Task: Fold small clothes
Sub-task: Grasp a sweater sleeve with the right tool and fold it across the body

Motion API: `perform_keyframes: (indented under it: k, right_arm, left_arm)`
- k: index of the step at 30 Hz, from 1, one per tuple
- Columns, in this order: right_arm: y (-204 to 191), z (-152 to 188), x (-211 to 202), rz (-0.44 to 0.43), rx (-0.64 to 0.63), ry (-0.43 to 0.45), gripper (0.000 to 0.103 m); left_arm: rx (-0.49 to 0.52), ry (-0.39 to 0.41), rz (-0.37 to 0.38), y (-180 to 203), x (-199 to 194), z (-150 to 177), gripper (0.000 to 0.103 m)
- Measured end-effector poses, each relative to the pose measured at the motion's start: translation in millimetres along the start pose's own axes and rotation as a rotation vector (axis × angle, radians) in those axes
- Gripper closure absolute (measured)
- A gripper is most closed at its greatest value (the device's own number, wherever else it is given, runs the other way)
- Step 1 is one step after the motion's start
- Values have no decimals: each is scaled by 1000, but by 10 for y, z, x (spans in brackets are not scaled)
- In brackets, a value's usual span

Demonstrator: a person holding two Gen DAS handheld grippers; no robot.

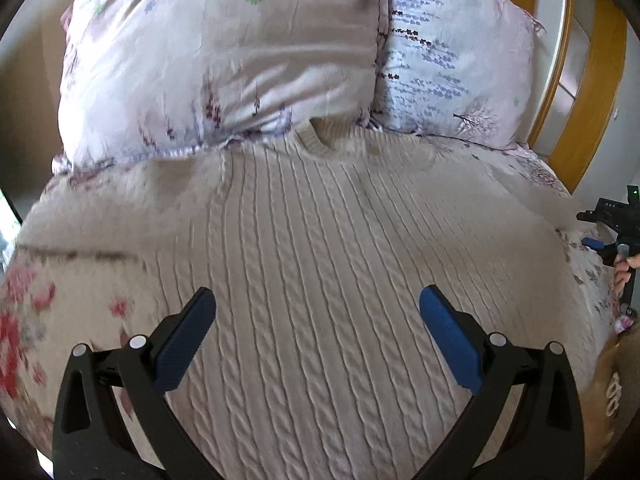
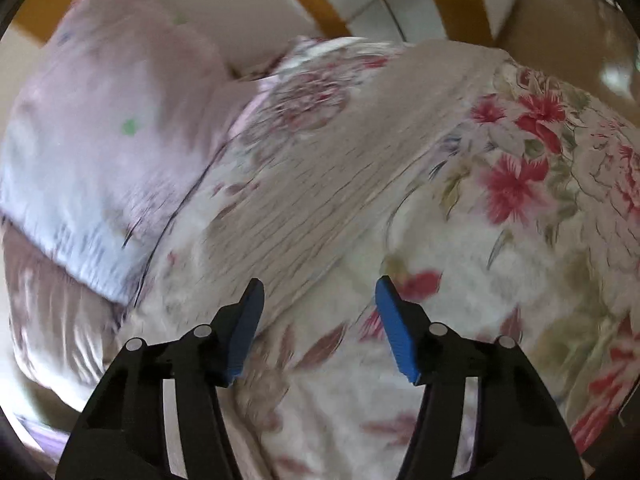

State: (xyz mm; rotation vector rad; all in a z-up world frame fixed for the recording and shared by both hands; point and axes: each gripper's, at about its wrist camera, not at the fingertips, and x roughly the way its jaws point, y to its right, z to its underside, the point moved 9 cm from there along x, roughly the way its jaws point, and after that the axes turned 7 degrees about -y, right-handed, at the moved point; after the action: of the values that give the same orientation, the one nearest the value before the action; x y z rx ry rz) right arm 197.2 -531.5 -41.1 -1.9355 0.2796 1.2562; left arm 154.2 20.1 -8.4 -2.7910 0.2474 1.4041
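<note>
A cream cable-knit sweater lies spread flat on the bed, its neckline against the pillows. My left gripper hovers open and empty over the sweater's lower body. In the right wrist view, which is blurred, one sleeve of the sweater stretches across the floral bedcover. My right gripper is open and empty just above the near end of that sleeve. The right gripper also shows at the right edge of the left wrist view, held by a hand.
Two pale floral pillows lie at the head of the bed. A wooden headboard stands behind them. A pillow lies left of the sleeve. Cardboard-coloured boxes stand beyond the bed.
</note>
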Motion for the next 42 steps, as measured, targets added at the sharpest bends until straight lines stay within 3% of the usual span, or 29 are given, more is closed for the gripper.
perform_keyframes:
  k: [6,11,15,17,23,28,31,33,37,40,42]
  right_arm:
    - [-34,-200,98,-25,35,6,47]
    - [39,-305,141,-44,91,16,71]
    - [115,-364,142,-46,105,47,79]
    - [123,-378,149,-24,91,65,91]
    - [-221,-417,-57,16,-63,175,94]
    - [-929,-230,-334,-74,-246,226,94]
    - [-1492,162,-375,-182,-392,191,94]
    - [-1811,530,-257,-234,-493,124,96]
    - [-2094,1307,358,-220,-641,-82,96]
    - [-2043,1474,623,-201,-623,-177,96]
    - [-1967,1442,619,-223,-569,-201,85]
  left_arm:
    - [14,-1,15,38,129,-226,2]
    - [-17,5,60,63,265,-334,2]
    - [-33,-4,63,46,362,-381,2]
    - [-40,-14,57,22,424,-404,2]
    - [-77,-15,65,-78,477,-446,2]
    - [-106,4,107,-124,466,-476,2]
    - [-126,4,106,-139,478,-499,2]
    - [-140,5,115,-142,480,-503,2]
    - [-157,9,137,-127,475,-492,2]
    - [-152,1,158,-101,459,-472,2]
    - [-152,3,174,-97,441,-470,2]
